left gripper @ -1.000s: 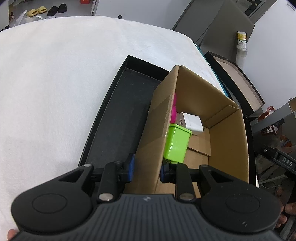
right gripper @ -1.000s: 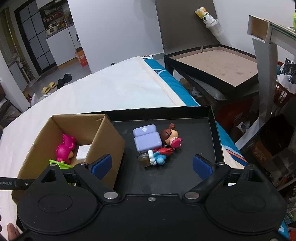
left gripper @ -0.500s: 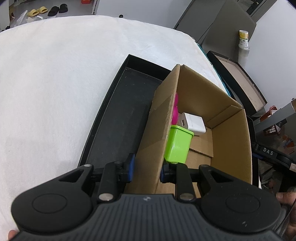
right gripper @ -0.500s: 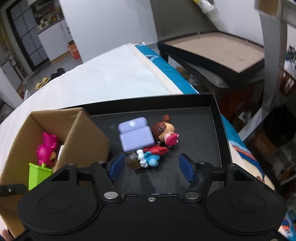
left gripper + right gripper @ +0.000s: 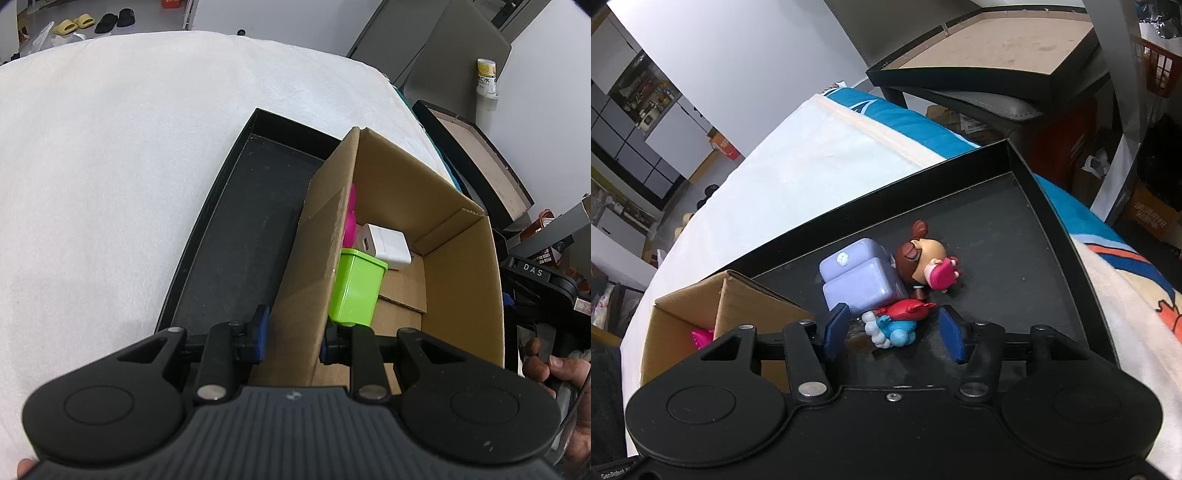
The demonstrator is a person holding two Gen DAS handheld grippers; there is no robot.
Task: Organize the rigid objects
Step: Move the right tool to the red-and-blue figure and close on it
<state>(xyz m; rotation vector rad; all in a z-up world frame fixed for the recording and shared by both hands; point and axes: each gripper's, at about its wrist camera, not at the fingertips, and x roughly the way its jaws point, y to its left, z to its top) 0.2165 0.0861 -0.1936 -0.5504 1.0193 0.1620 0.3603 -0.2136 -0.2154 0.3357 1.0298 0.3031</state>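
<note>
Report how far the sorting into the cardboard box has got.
Done: a green bin, a white charger and a pink toy already lie in the cardboard box. In hand: the left tool clamps the box wall; the right tool, open, straddles the blue-and-red toy. Left on the black tray: that toy, the purple block and the brown-haired figurine.

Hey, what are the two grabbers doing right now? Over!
Left gripper shut on cardboard box wall. Right gripper open around red-and-blue toy on black tray. Purple block and doll figure crowd it.
</note>
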